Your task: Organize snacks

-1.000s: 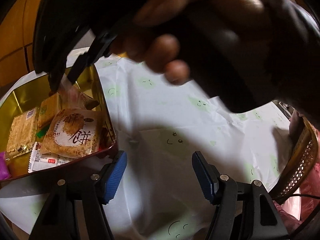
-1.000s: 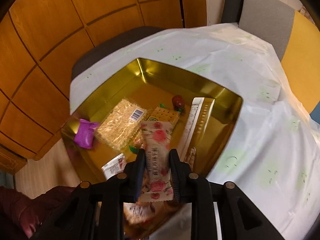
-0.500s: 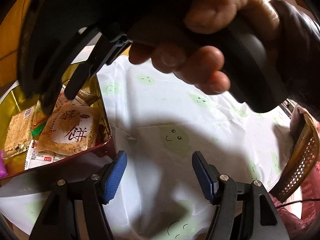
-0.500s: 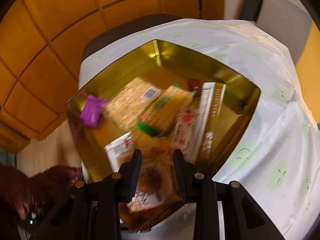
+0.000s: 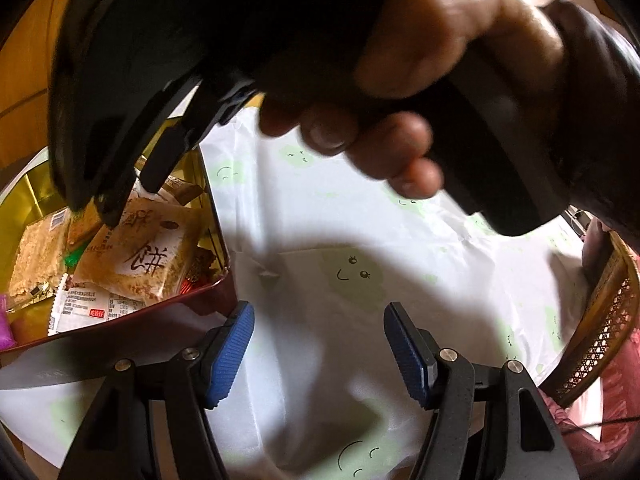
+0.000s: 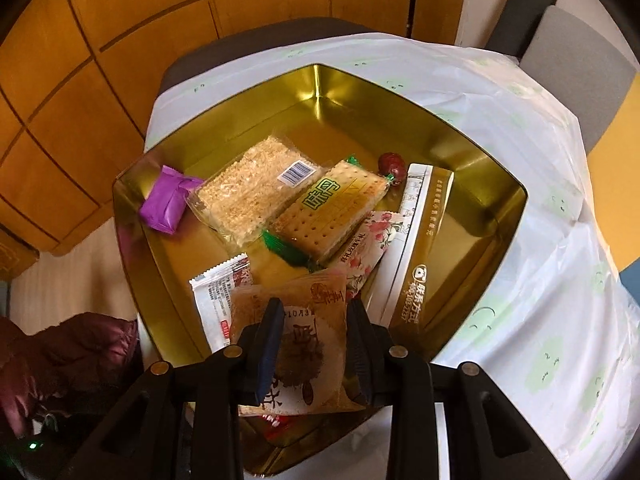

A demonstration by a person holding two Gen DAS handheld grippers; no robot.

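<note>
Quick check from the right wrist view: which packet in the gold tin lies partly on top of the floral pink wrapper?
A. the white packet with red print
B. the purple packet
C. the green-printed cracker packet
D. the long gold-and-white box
C: the green-printed cracker packet overlaps the upper edge of the floral pink wrapper inside the gold tin; the purple packet lies apart at the left.

tablecloth (image 6: 532,208) white, green faces | chair (image 6: 576,64) grey | wicker basket (image 5: 600,328) | wood-panel wall (image 6: 120,40)

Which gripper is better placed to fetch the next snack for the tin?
Left, probably. The left gripper is open and empty above the tablecloth, beside the wicker basket. The right gripper is open over the gold tin, straddling a pastry packet.
</note>
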